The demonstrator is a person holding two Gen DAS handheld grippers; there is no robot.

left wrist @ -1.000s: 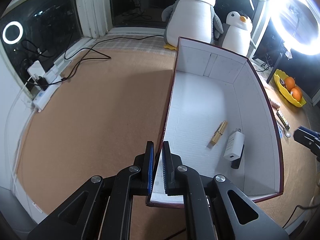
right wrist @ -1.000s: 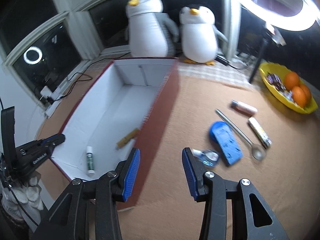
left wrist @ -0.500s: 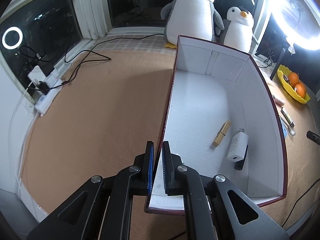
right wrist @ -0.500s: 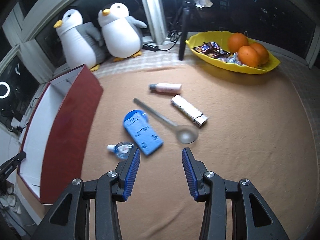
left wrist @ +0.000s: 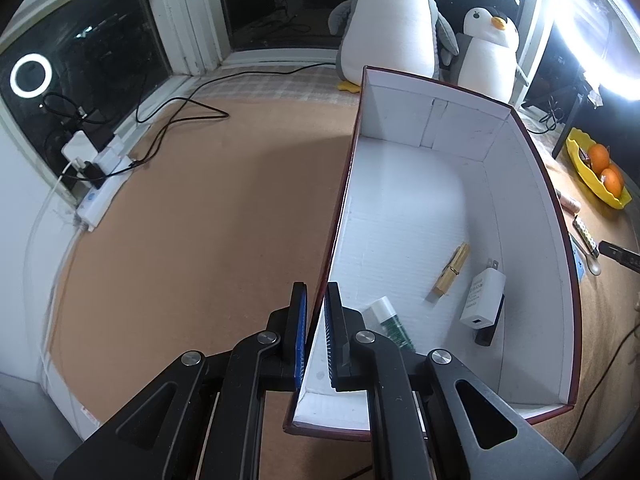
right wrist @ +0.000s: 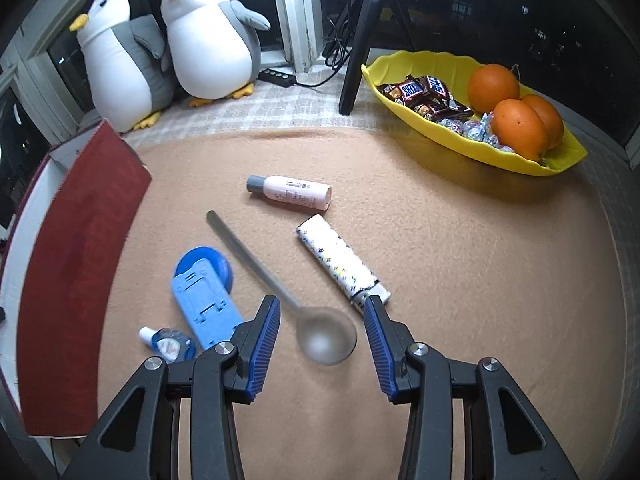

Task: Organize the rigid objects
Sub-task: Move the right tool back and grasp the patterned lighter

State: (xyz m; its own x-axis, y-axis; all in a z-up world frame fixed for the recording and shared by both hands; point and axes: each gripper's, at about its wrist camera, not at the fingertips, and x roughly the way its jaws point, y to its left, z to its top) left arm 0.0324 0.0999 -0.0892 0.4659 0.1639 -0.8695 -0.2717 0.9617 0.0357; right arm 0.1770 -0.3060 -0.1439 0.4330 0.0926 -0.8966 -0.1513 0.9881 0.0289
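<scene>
My left gripper point(left wrist: 315, 300) is shut on the left wall of the red box point(left wrist: 340, 208), which is white inside. In the box lie a wooden clothespin point(left wrist: 451, 270), a white charger point(left wrist: 482, 298) and a green-and-white tube point(left wrist: 390, 322). My right gripper point(right wrist: 320, 312) is open above the mat, with the bowl of a metal spoon point(right wrist: 326, 340) between its fingers and no pad touching it. Around it lie a blue phone stand point(right wrist: 206, 300), a small blue-labelled bottle point(right wrist: 170, 344), a speckled white bar point(right wrist: 342, 264) and a pink bottle point(right wrist: 290, 192).
Two plush penguins point(right wrist: 208, 36) stand at the back by the window. A yellow dish point(right wrist: 472, 120) with oranges and sweets sits at the right, beside a black tripod leg point(right wrist: 356, 60). A power strip and cables point(left wrist: 100, 176) lie on the left sill.
My right gripper has swung from the box over to the loose items and come down over the spoon. The left gripper still clamps the box wall, and the tube now shows inside.
</scene>
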